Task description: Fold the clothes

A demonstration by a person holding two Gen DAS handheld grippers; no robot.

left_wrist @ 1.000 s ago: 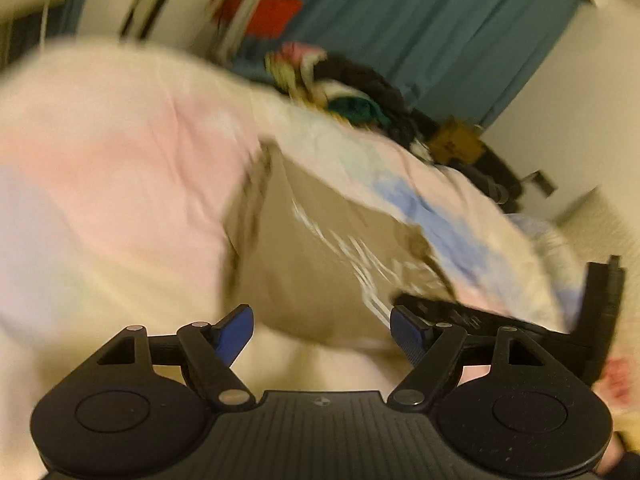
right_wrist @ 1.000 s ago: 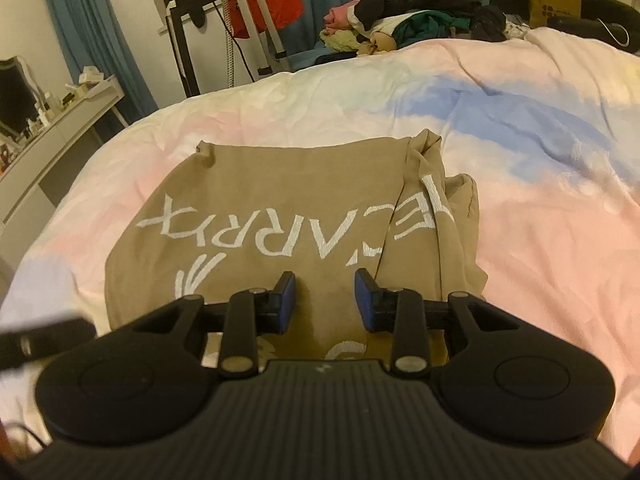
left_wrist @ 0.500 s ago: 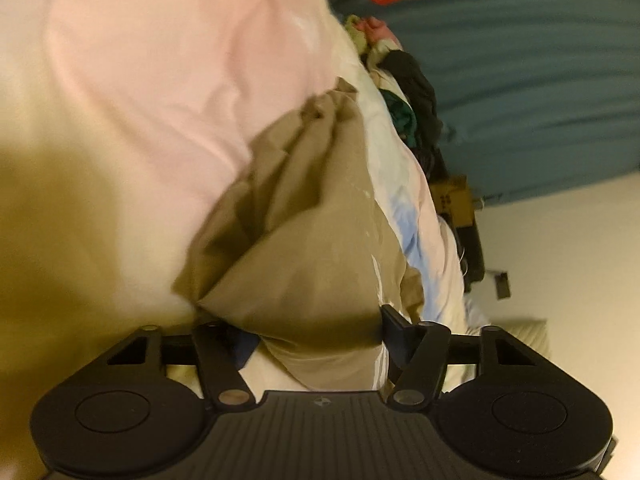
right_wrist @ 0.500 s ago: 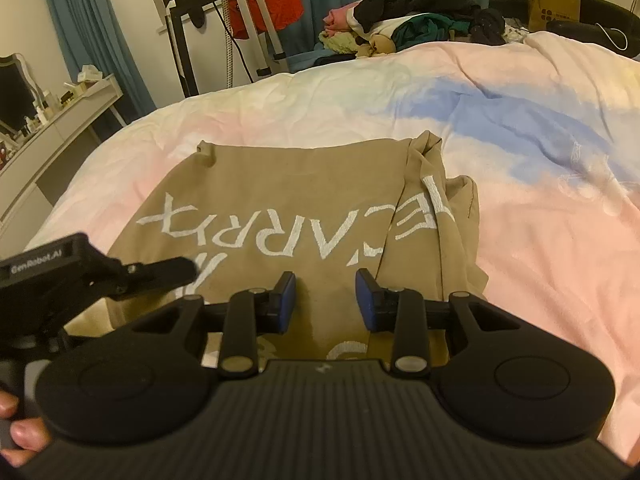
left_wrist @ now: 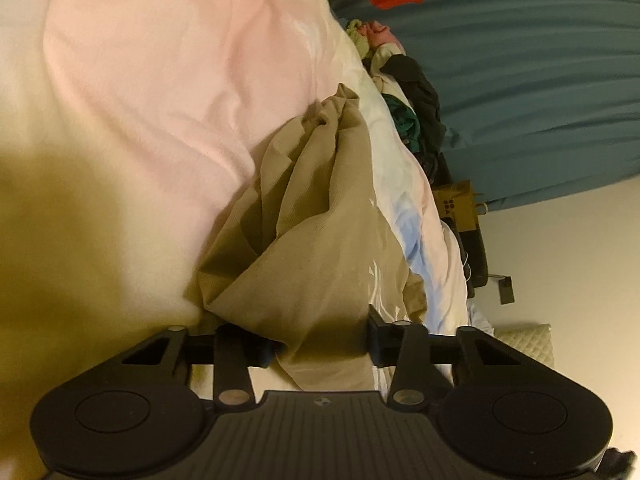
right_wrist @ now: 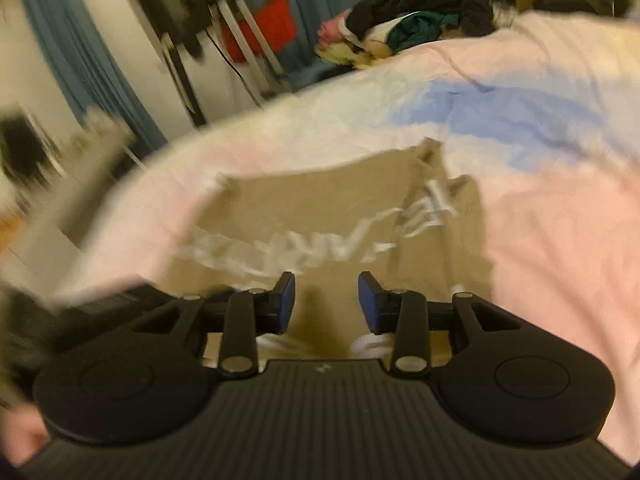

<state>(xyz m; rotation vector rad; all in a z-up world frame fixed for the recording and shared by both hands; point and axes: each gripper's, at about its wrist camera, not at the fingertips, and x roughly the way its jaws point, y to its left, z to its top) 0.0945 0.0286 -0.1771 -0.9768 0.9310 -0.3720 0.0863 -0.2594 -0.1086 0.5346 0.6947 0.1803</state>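
Note:
A tan T-shirt (right_wrist: pixel 320 208) with white lettering lies spread on the pastel duvet (right_wrist: pixel 540 220). In the left wrist view its edge is bunched up into a thick fold (left_wrist: pixel 320 240). My left gripper (left_wrist: pixel 322 340) has that fold filling the gap between its jaws, which are closing, and the cloth hides both pads. My right gripper (right_wrist: pixel 327 300) hovers over the shirt's near hem, its jaws opening slightly, blue pads (right_wrist: pixel 286 300) bare and nothing between them. The right wrist view is motion-blurred.
A pile of mixed clothes (right_wrist: pixel 408 20) sits at the bed's far edge, in front of a blue curtain (left_wrist: pixel 540 80). A tripod (right_wrist: pixel 240 40) and a red item stand beyond the bed on the left. A cardboard box (left_wrist: pixel 460 204) is by the wall.
My left gripper rolled, dropped onto the shirt's edge and narrowed its jaws around a fold. The right gripper shifted and tilted, blurring its view, and its jaws widened a little.

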